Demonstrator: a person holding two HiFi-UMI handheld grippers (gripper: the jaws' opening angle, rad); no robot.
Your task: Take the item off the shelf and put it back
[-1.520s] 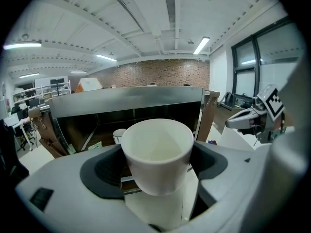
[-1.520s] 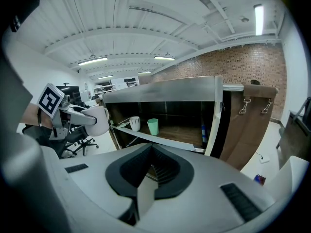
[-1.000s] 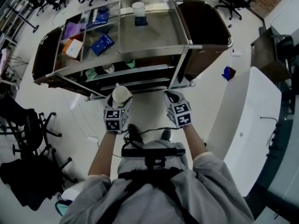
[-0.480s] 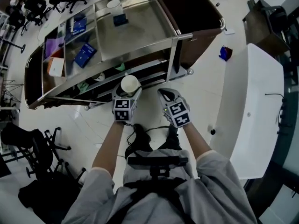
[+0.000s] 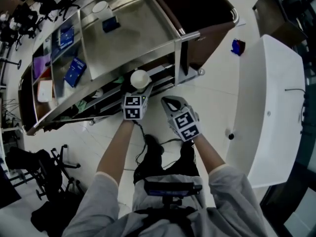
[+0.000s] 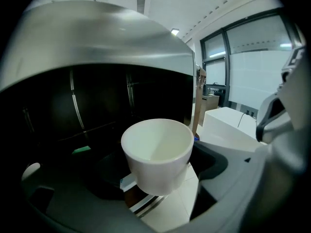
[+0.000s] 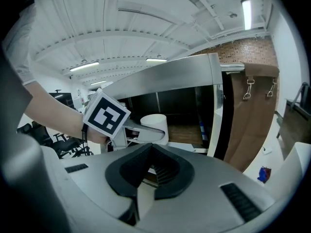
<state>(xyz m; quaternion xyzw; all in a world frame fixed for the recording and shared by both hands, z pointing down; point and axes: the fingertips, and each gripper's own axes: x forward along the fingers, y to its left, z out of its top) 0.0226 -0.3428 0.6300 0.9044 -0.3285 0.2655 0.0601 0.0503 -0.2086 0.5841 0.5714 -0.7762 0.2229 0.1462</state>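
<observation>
A white cup [image 5: 140,77] sits upright between the jaws of my left gripper [image 5: 141,86], which is shut on its lower wall. In the left gripper view the cup [image 6: 158,152] is empty and hangs just in front of the steel shelf cart's dark middle tier [image 6: 97,110]. My left gripper [image 6: 160,181] holds it level with that opening. My right gripper [image 5: 170,102] hovers beside it on the right, shut and empty. Its own view shows its pads meeting [image 7: 150,152], with the cup [image 7: 154,128] ahead to the left.
The steel cart [image 5: 128,38] carries another white cup [image 5: 100,7], a blue box [image 5: 110,23] and blue packets [image 5: 75,70] on top. A white counter [image 5: 266,93] stands at the right. Office chairs [image 5: 39,167] crowd the left, and a small blue object [image 5: 238,46] lies on the floor.
My left gripper has carried the cup forward, from out over the floor up to the edge of the cart's shelves. The right gripper followed alongside, still shut.
</observation>
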